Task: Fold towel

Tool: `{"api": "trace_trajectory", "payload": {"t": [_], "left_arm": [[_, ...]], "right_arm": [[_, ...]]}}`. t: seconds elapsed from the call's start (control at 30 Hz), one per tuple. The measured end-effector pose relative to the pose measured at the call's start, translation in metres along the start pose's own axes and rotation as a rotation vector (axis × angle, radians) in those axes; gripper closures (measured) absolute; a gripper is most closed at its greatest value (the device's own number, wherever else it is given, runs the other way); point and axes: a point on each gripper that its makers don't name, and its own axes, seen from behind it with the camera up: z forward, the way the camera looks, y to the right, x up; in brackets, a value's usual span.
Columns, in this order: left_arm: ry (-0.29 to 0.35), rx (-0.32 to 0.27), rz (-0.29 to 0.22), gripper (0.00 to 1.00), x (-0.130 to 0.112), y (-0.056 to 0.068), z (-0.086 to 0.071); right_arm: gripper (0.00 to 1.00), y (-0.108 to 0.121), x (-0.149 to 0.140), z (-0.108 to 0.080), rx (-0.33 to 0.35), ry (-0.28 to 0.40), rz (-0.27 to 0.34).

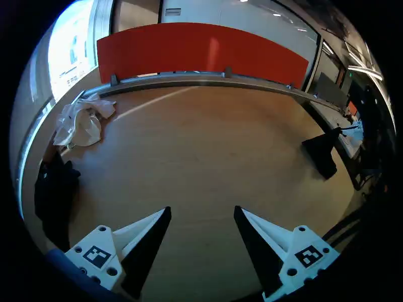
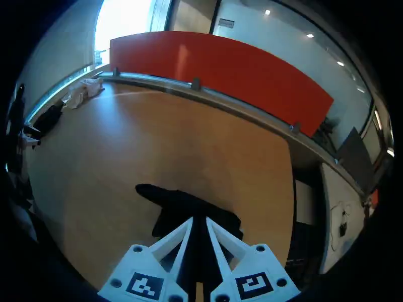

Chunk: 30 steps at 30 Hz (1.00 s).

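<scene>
L gripper (image 1: pixel 202 211): jaws are seen wide apart, nothing is held between them. It is poised over bare wood of the table (image 1: pixel 201 141), approx. mid-table. Square marker tags are seen on both finger bases.

R gripper (image 2: pixel 199 219): fingers are drawn nearly together, w/ only a narrow dark gap at the tips. Black towel (image 2: pixel 171 201) fabric is seen in that gap, so the towel is taken as pinched. Exact contact pt is hidden by the fingers.

Towel pos.: in the right gripper view it is bunched under and ahead of the R fingertips, w/ one tail stretched out to the left, on the table near its right-hand edge. In the left gripper view the same towel (image 1: pixel 320 151) is seen far right, at the table edge, pulled up into a peak at its upper right. It is well apart from the L gripper.

Other items: a crumpled white bundle (image 1: pixel 83 123) is seen at the far-left corner of the table. A dark item (image 1: pixel 55 196) is seen at the left edge; its type can't be told. A red partition panel (image 1: pixel 201 50) is mounted along the back edge.
</scene>
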Motion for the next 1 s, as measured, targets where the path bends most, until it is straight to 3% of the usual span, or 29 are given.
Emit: {"api": "trace_trajectory", "payload": {"t": [0.4, 1.0], "left_arm": [[-0.006, 0.003, 0.004, 0.08, -0.005, -0.004, -0.004], [-0.006, 0.009, 0.001, 0.08, -0.004, -0.006, -0.005]], "right_arm": [[0.97, 0.004, -0.024, 0.000, -0.013, -0.027, 0.022], [0.97, 0.004, -0.010, 0.008, -0.004, -0.014, 0.011]]}}
